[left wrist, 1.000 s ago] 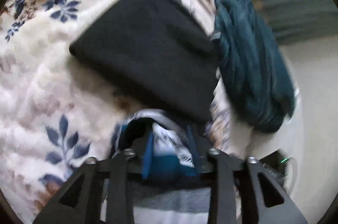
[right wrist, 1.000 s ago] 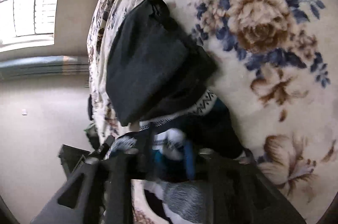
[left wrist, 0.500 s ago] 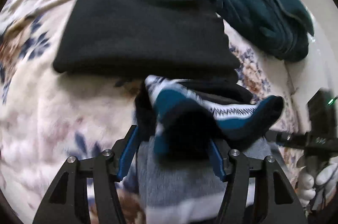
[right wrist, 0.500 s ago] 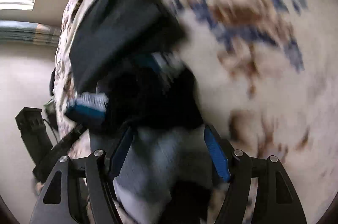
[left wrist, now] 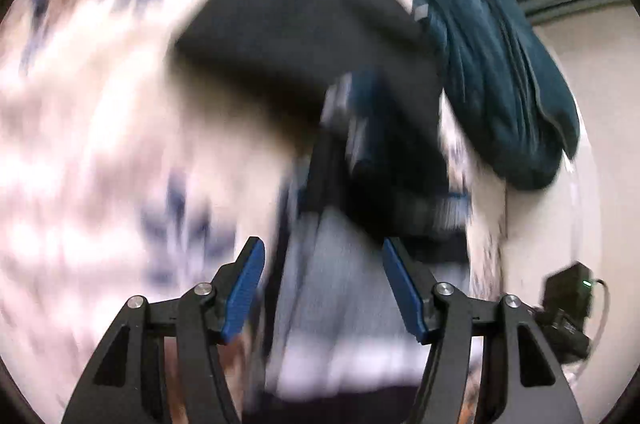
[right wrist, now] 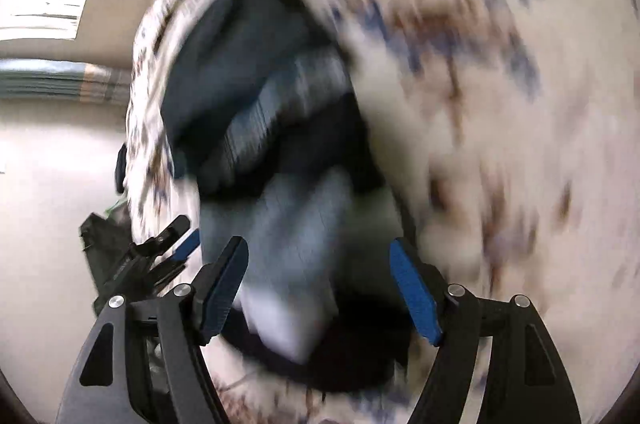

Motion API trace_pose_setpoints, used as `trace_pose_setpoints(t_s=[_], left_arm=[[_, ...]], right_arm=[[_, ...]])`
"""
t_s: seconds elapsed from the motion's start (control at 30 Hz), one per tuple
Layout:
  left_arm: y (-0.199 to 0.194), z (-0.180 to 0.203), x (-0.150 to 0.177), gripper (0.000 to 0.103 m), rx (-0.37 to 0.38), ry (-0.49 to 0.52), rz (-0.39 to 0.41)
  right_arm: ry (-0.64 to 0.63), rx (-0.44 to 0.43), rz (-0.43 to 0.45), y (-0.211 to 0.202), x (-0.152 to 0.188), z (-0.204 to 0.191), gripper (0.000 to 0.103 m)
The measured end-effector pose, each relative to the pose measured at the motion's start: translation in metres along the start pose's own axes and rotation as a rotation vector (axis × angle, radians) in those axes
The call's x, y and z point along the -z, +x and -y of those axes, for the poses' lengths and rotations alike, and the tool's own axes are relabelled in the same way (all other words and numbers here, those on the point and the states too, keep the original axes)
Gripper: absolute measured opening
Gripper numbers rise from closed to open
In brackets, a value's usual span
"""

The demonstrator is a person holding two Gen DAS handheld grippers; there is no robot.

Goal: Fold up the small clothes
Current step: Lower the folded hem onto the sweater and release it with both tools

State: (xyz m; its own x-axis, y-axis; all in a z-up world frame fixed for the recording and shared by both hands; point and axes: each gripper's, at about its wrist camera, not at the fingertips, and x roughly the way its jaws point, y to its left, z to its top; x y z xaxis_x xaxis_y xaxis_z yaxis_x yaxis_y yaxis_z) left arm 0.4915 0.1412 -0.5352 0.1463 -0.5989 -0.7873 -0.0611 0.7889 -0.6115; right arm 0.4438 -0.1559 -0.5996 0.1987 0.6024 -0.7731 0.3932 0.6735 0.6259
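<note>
Lying on the cream floral fleece blanket (left wrist: 80, 152), the grey, black and teal patterned sock (left wrist: 340, 284) stretches away from both tools; the pictures are blurred, so its fold is hard to judge. The left gripper (left wrist: 322, 278) has its blue-padded jaws spread wide and grips nothing. The right gripper (right wrist: 320, 282) is equally wide apart, the sock (right wrist: 296, 224) between its fingers but not pinched. Beyond sit a folded black garment (left wrist: 304, 36) and a crumpled teal cloth (left wrist: 500, 64).
</note>
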Motion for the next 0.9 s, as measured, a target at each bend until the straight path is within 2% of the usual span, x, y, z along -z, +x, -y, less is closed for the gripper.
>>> trace_pose_setpoints(t_s=[0.07,0.1,0.13,0.17,0.23,0.27,0.3,0.33,0.4,0.43,0.47,0.5,0.53,0.57,0.6,0.7,0.73,0.8,0.83,0.9], left_arm=[[0.013,-0.008,0.032,0.058,0.022,-0.014,-0.084],[0.017,-0.009,0.039,0.056,0.017,-0.010,-0.093],[0.019,-0.008,0.050,0.041,0.019,-0.001,-0.080],[0.016,-0.005,0.059,0.019,0.027,0.018,-0.048],[0.003,0.006,0.063,0.017,0.028,0.053,-0.005],[-0.005,0.008,0.062,0.015,0.016,0.063,0.021],[-0.008,0.007,0.063,0.015,0.010,0.063,0.029],[-0.006,0.003,0.063,0.015,-0.001,0.065,0.008],[-0.003,-0.009,0.068,0.015,-0.027,0.041,-0.018],[-0.004,-0.012,0.067,0.018,0.005,0.015,-0.028],[-0.008,-0.014,0.065,0.023,0.035,0.001,-0.033],[-0.011,-0.015,0.065,0.027,0.033,0.000,-0.031],[-0.017,-0.017,0.065,0.036,0.045,0.004,-0.018],[-0.021,-0.020,0.065,0.055,0.083,0.001,-0.002],[-0.020,-0.024,0.065,0.064,0.108,-0.010,0.007],[-0.008,-0.040,0.062,0.067,0.174,-0.055,-0.009],[0.001,-0.045,0.061,0.067,0.179,-0.073,-0.026],[0.013,-0.048,0.060,0.067,0.184,-0.084,-0.046],[0.016,-0.046,0.062,0.067,0.177,-0.072,-0.055],[0.022,-0.044,0.064,0.067,0.166,-0.047,-0.069]], right_arm=[[0.069,-0.091,-0.077,0.019,0.024,0.017,0.072],[0.086,-0.134,-0.070,0.023,0.027,0.020,0.061],[0.099,-0.159,-0.053,0.025,0.029,0.022,0.033],[0.113,-0.136,-0.039,0.024,0.028,0.021,0.031],[0.114,-0.105,0.018,0.013,0.023,0.019,0.024],[0.106,-0.063,0.042,0.009,0.020,0.018,0.018],[0.106,-0.012,0.051,0.008,0.017,0.021,0.017],[0.104,0.051,0.051,0.012,0.013,0.025,0.011],[0.071,0.122,0.013,0.022,0.007,0.026,0.010],[0.050,0.101,-0.029,0.026,0.004,0.026,0.011],[0.043,0.065,-0.048,0.025,0.003,0.027,0.014],[0.038,0.035,-0.056,0.022,0.003,0.029,0.020],[0.037,0.016,-0.051,0.018,0.004,0.031,0.043],[0.045,-0.019,-0.035,0.014,0.005,0.036,0.069],[0.063,-0.061,-0.021,0.011,0.010,0.042,0.076],[0.153,-0.237,-0.026,0.014,0.016,0.060,0.082],[0.186,-0.319,-0.024,0.016,0.018,0.065,0.089],[0.209,-0.406,-0.014,0.017,0.024,0.066,0.094],[0.177,-0.396,-0.029,0.022,0.027,0.061,0.098],[0.114,-0.344,-0.081,0.039,0.032,0.052,0.099]])
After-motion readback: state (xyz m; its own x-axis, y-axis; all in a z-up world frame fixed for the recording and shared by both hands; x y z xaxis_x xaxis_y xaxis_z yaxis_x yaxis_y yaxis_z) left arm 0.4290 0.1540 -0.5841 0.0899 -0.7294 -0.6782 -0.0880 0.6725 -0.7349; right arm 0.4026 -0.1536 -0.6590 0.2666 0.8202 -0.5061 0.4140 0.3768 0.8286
